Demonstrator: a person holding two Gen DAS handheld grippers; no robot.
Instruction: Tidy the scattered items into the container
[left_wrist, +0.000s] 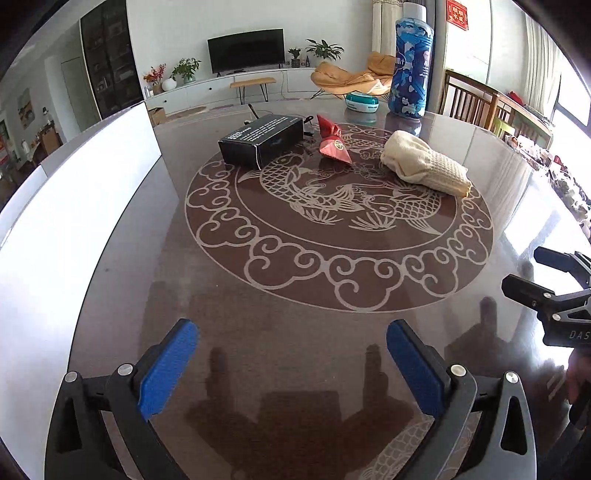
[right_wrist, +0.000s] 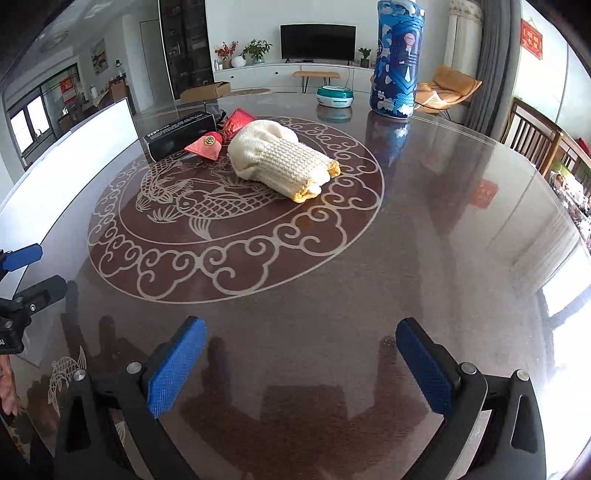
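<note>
A rolled cream knitted cloth (right_wrist: 280, 158) with a yellow edge lies on the fish medallion, touching a red pouch (right_wrist: 207, 146) with a gold seal; behind stands a black box (left_wrist: 260, 138) whose white print is too small to read; the white container (left_wrist: 74, 221) sits at the left of the glossy brown table (right_wrist: 443, 240); a living room with a television lies beyond; left gripper (left_wrist: 291, 365) and right gripper (right_wrist: 301, 365) both gape wide, empty.

Left wrist view: low over the tabletop (left_wrist: 295, 288), tilted down, facing 12 o'clock toward the television (left_wrist: 246, 50). Right wrist view: same low tilt, just beside it at 3 o'clock. Shared: towel (left_wrist: 424, 166) (right_wrist: 280, 160), black box (left_wrist: 260, 140) (right_wrist: 177, 133), blue canister (left_wrist: 412, 62) (right_wrist: 395, 59).
</note>
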